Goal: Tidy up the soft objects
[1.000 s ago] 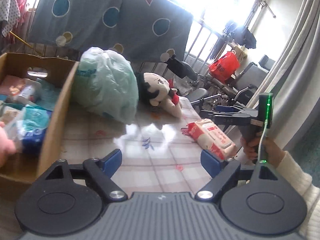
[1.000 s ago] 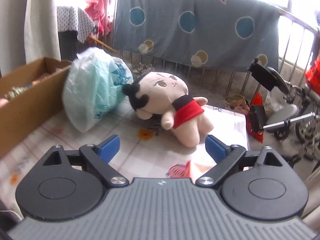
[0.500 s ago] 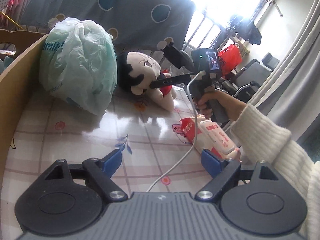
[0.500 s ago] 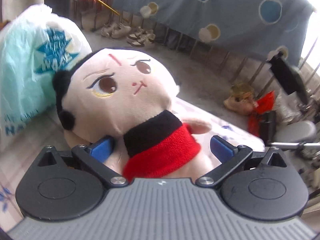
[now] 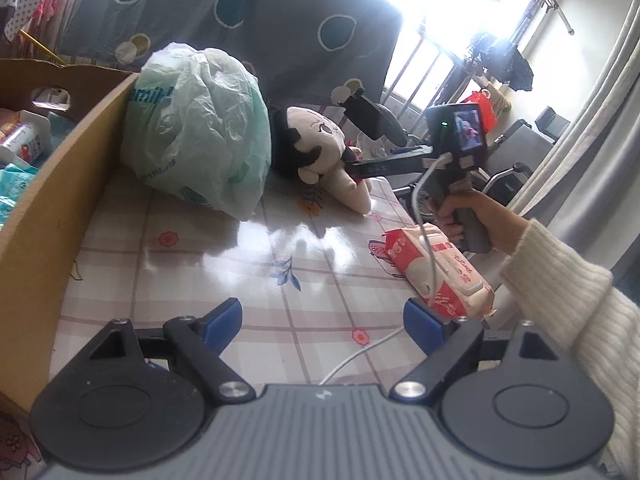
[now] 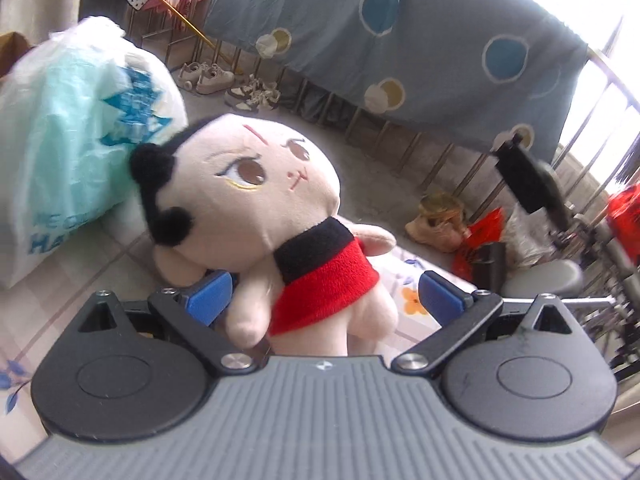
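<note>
Checked floral desk [image 5: 224, 280] by blanket-draped railing. Cream plush doll [image 6: 256, 208], black hair buns, red-and-black top, lies beside pale green plastic bag [image 5: 200, 136]. Right gripper [image 6: 324, 292] jaws wide, straddling doll's body, not pressing. Left gripper [image 5: 322, 318] jaws wide, empty.

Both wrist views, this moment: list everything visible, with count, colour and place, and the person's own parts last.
Plush doll: one, cream with black hair and red top, lying on the table between the right gripper's open jaws.
Plastic bag: one, pale green, stuffed, beside the doll's head.
Wipes pack: one, red and white, near the table's right edge.
Cardboard box: one, brown, at left, holding packets.
Table: one, checked floral cover.
Hanging blanket: one, grey-blue with circles, behind.
Left gripper: open, empty.
Right gripper: open around the doll.
Hand: cream sleeve, holding the right gripper.
</note>
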The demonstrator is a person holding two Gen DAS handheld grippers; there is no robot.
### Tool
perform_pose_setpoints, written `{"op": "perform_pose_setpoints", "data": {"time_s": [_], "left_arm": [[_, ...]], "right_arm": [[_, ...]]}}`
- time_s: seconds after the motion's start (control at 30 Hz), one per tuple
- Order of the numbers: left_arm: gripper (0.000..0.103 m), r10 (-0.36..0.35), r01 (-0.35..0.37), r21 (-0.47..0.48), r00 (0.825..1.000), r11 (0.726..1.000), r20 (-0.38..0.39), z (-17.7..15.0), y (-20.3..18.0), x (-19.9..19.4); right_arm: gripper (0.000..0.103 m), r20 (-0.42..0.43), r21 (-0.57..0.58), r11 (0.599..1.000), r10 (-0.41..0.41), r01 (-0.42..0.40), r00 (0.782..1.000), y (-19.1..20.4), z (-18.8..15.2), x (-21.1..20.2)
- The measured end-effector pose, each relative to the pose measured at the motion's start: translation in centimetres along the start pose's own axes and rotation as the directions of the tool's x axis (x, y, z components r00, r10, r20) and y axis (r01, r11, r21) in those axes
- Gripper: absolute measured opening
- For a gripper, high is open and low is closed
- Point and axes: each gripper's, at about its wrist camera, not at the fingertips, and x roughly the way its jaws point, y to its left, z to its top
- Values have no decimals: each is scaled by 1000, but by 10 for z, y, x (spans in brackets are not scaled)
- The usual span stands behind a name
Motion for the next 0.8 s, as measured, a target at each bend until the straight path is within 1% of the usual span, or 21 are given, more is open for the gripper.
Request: {"op": "perform_pose_setpoints", "data": {"time_s": [0.07,0.13,0.17,0.23,0.3,0.33,0.43,0.5,0.57,0.7,0.77,0.8], "left_arm": [[90,38,-38,17,999,999,20,-5,0,-11],[91,86,-87,42,996,995,31,-10,-2,-25],[93,100,-102,58,994,993,39,-13,-4,-33],[96,126,-130,85,990,988,55,-19,-8,-46],[97,145,-154,114,986,981,87,-27,-12,-60],[97,155,-167,122,983,978,100,-30,-14,-65],[97,170,-187,126,977,974,130,-39,-18,-81],[100,179,-199,129,972,971,152,-44,-20,-91],[102,197,-223,134,963,966,184,-50,-22,-102],[102,251,-285,110,936,952,248,-62,-22,-124],[103,287,-322,93,918,942,274,-68,-21,-137],[103,302,-337,76,907,938,292,-71,-20,-143]], "right_arm": [[100,71,-9,1000,-16,17,997,8,-6,-43],[100,140,26,999,-22,18,990,10,-14,-94],[101,179,64,998,-19,7,984,11,-19,-120],[102,249,144,989,6,-43,969,14,-35,-172],[102,312,205,974,25,-93,950,21,-55,-217],[102,343,234,967,20,-106,939,27,-68,-239],[102,390,269,955,14,-129,921,50,-99,-285],[102,379,286,948,21,-138,925,65,-115,-304],[102,391,326,931,24,-163,920,77,-129,-320],[102,420,427,874,35,-232,907,99,-151,-339],[102,430,480,841,23,-250,902,110,-158,-346],[102,441,492,834,11,-251,898,117,-162,-349]]}}
